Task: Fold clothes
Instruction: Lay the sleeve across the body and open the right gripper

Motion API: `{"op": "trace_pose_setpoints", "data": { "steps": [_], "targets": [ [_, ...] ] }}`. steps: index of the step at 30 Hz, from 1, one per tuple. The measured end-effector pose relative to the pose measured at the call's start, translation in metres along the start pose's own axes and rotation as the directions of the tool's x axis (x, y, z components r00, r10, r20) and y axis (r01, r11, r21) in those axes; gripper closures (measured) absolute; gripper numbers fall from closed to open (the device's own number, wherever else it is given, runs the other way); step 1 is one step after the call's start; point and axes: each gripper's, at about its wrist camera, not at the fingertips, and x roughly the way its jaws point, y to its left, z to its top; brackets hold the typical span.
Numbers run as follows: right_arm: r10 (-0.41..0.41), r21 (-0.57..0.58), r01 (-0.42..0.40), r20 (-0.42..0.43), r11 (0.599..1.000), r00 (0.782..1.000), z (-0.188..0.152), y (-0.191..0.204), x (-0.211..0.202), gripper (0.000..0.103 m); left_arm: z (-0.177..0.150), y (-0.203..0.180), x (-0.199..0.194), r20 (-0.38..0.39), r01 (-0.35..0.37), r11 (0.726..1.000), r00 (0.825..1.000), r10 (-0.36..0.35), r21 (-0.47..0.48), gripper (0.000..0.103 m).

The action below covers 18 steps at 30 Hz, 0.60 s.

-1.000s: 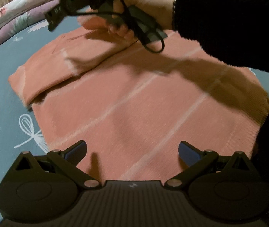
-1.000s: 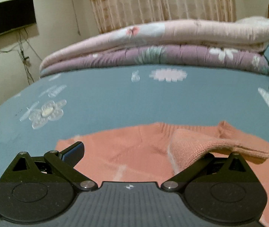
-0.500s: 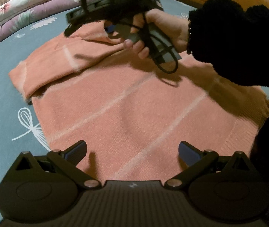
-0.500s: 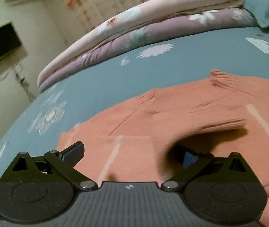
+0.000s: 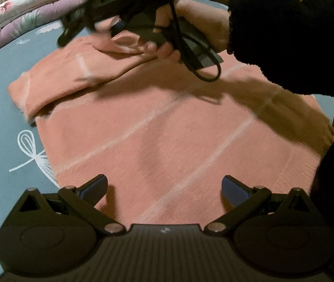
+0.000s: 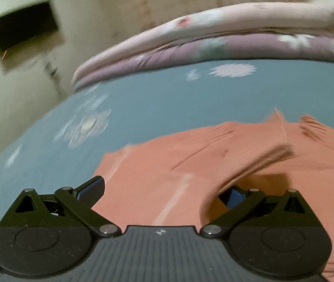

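Dim warm indoor light, my arm's shadow dark across the sweater (image 5: 167, 127) ahead of my left claw, right view smeared with motion blur, fisheye-bent edges

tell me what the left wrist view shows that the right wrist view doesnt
Only the left wrist view shows the hand in a black sleeve holding the right gripper, the folded sleeve section and the open left gripper. Only the right wrist view shows the wall with a dark screen, and the open right gripper with fabric draped over one finger. Both show the orange sweater on the blue floral bedsheet and the stacked quilts.
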Motion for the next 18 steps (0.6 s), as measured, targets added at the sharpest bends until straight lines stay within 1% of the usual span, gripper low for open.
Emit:
{"op": "trace_pose_setpoints", "data": {
  "steps": [2, 4, 7, 14, 18],
  "targets": [
    [0.013, -0.040, -0.014, -0.026, 0.999, 1.000, -0.003, 0.010, 0.005, 0.000, 0.000, 0.000, 0.000, -0.002, -0.002, 1.000, 1.000, 0.002, 0.001, 0.001],
    [0.030, -0.046, -0.032, -0.040, 0.998, 0.999, -0.004, 0.014, 0.006, 0.000, 0.000, 0.001, -0.001, 0.001, 0.000, 1.000, 1.000, 0.000, 0.001, 0.001],
    [0.039, -0.018, -0.040, -0.032, 0.999, 0.999, -0.002, 0.012, 0.002, 0.000, 0.000, 0.002, -0.001, 0.003, 0.002, 1.000, 1.000, -0.002, -0.001, 0.001],
    [0.020, 0.077, -0.020, 0.001, 0.997, 1.000, 0.004, -0.006, -0.015, 0.000, 0.000, 0.008, 0.000, 0.027, -0.003, 1.000, 1.000, 0.003, -0.018, 0.001],
    [-0.022, 0.107, 0.020, 0.021, 0.994, 1.000, 0.000, -0.024, -0.040, 0.000, 0.001, 0.011, 0.001, 0.041, -0.006, 1.000, 0.999, 0.007, -0.028, 0.001]
  ]
}}
